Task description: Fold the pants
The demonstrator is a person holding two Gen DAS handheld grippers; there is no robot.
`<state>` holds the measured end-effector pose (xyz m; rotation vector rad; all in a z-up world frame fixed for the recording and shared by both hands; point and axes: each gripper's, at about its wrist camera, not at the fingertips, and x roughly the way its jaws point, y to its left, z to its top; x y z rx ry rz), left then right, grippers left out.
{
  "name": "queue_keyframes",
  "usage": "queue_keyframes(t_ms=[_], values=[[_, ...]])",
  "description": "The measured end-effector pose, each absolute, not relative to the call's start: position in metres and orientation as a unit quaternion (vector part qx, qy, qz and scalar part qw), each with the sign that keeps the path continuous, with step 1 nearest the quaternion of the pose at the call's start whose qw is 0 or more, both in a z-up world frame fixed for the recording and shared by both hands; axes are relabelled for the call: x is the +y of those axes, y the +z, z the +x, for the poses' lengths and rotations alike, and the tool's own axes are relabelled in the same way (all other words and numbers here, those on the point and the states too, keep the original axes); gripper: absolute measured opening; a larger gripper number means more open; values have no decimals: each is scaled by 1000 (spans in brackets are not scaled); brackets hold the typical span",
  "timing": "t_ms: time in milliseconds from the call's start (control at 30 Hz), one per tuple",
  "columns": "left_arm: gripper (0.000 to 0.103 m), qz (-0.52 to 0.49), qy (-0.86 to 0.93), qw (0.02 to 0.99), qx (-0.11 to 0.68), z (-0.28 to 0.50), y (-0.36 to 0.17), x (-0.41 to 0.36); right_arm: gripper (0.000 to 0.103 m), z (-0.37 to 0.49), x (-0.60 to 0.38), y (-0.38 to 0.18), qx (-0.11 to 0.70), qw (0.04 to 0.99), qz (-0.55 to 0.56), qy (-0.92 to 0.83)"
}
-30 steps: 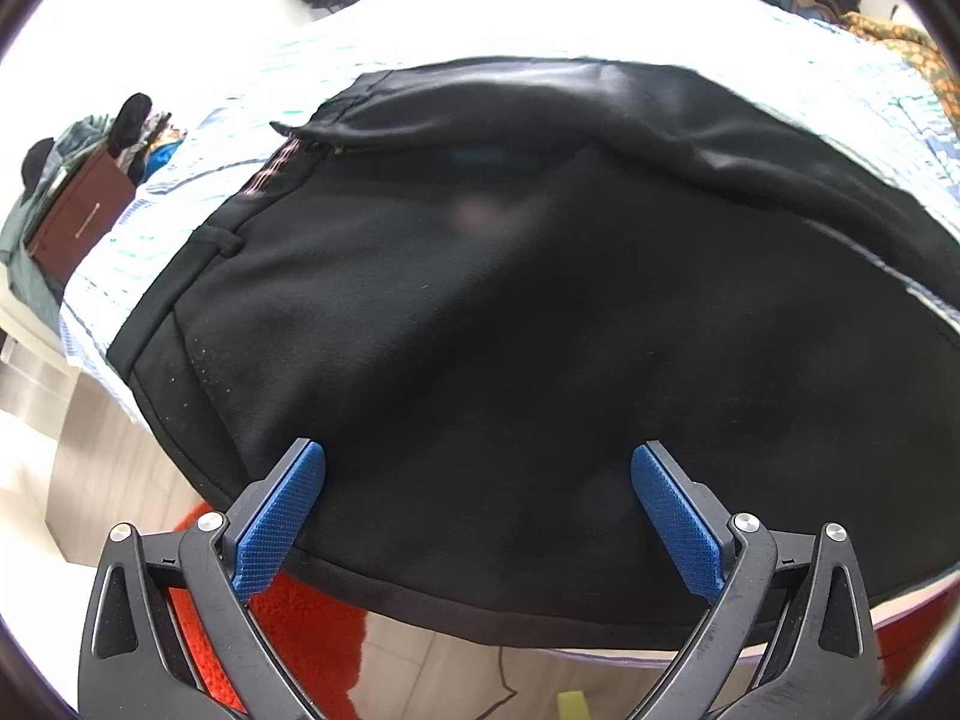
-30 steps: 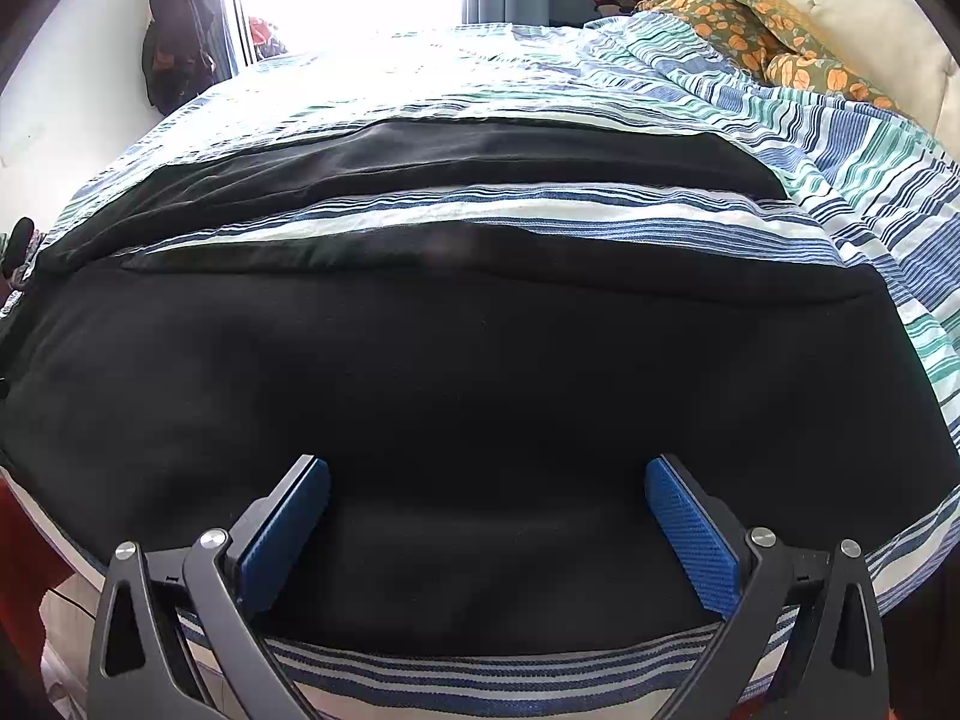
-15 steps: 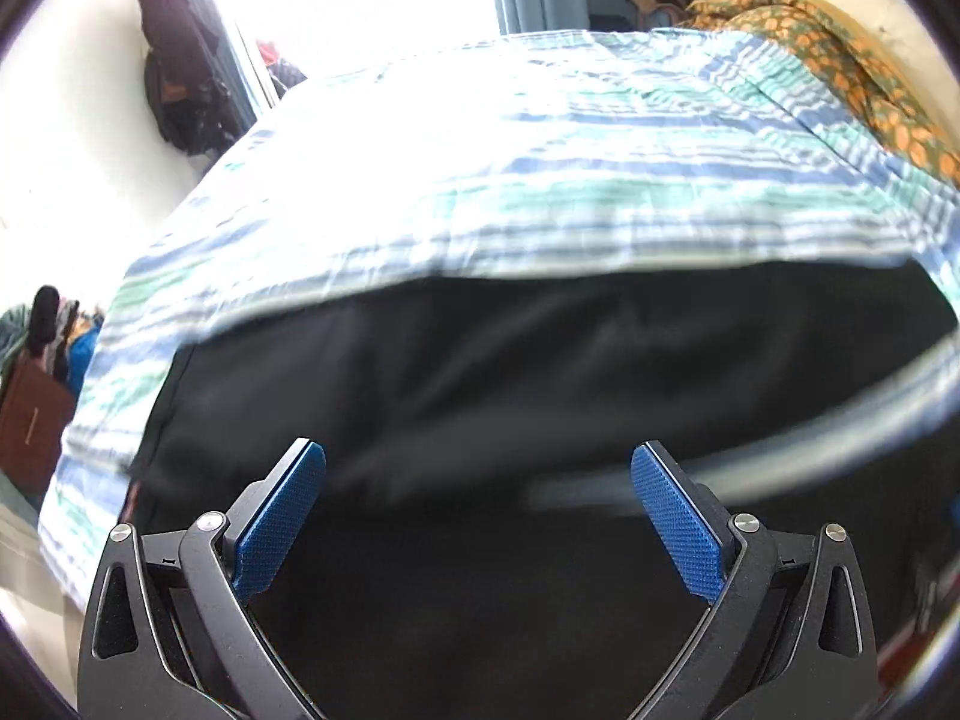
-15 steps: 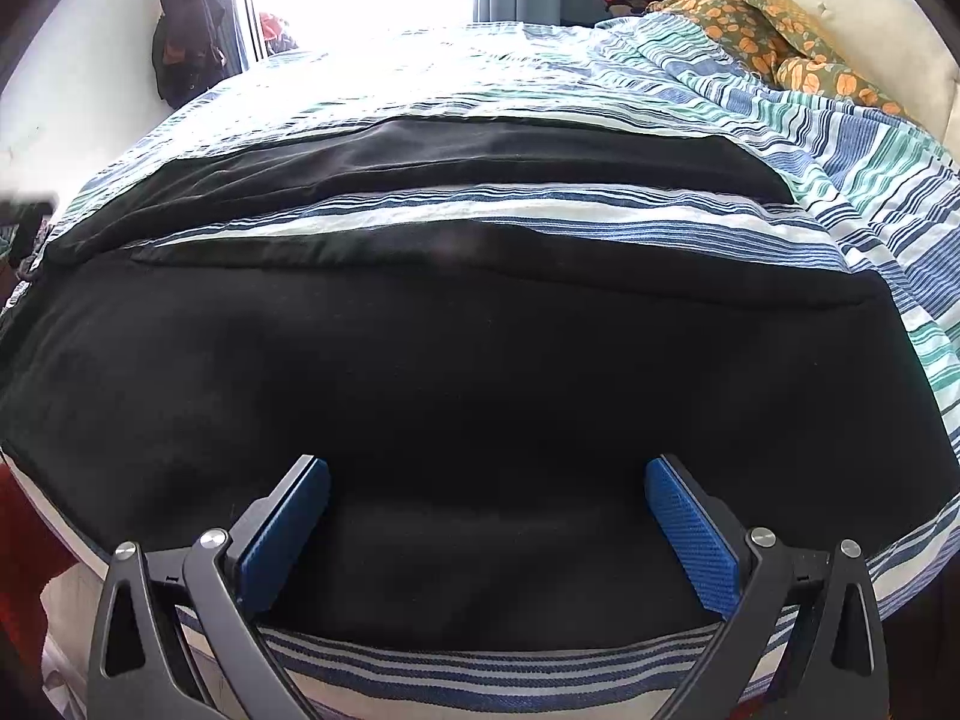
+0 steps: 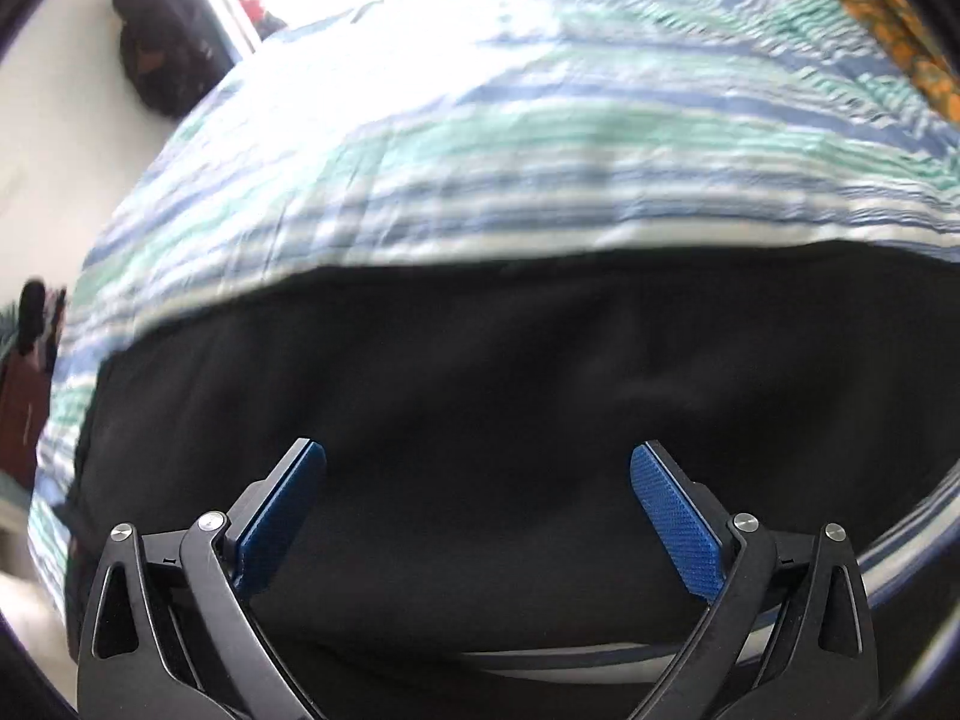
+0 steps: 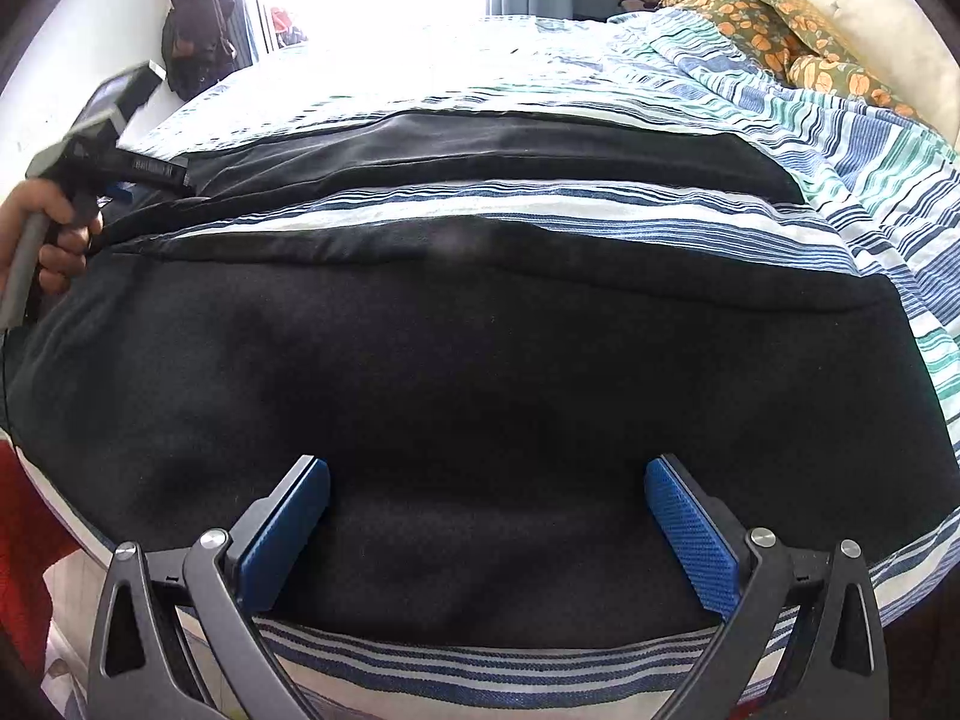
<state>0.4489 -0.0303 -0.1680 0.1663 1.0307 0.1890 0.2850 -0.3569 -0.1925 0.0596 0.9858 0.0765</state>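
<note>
Black pants (image 6: 480,372) lie spread on a striped bed sheet (image 6: 600,216), the two legs apart. The near leg fills the middle of the right wrist view; the far leg (image 6: 480,144) lies behind a strip of sheet. My right gripper (image 6: 486,474) hovers open over the near leg by the bed's front edge, holding nothing. In the blurred left wrist view, black pants cloth (image 5: 480,372) fills the lower half, and my left gripper (image 5: 478,462) is open above it. A hand (image 6: 42,234) holds that left tool at the far left, over the pants' left end.
An orange floral blanket (image 6: 780,30) and a cream cushion (image 6: 888,36) lie at the back right. A dark bag (image 6: 192,18) hangs on the wall beside the bright window. A red mat (image 6: 24,540) lies on the floor at the left. A brown cabinet (image 5: 18,408) stands left of the bed.
My left gripper has moved from the pants' near left edge up and over the cloth, toward the far leg, and now shows in the right wrist view. The right gripper has barely moved.
</note>
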Motion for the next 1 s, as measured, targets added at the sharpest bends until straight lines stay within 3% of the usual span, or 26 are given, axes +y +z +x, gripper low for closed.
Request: queue_keyframes(t_ms=[100,233,467,633,767,1000], values=[[102,102,65,866,486,457,-168,-56,103,285,-357,-193,474,879,28,39],[103,158,72,818,548,475,-210,-86,103,283,-356,-191,473,880,27,40],[102,139,-15,853,502,488,-165,-166,103,275,-378,-167,435,899,51,21],[102,134,-106,857,485,458,-150,-230,103,276,-455,-183,444,874,194,-32],[102,151,-166,851,475,405,-145,-260,102,256,-510,-186,389,863,316,-58],[102,188,-167,820,515,335,-193,-238,103,267,-479,-183,426,874,223,-73]])
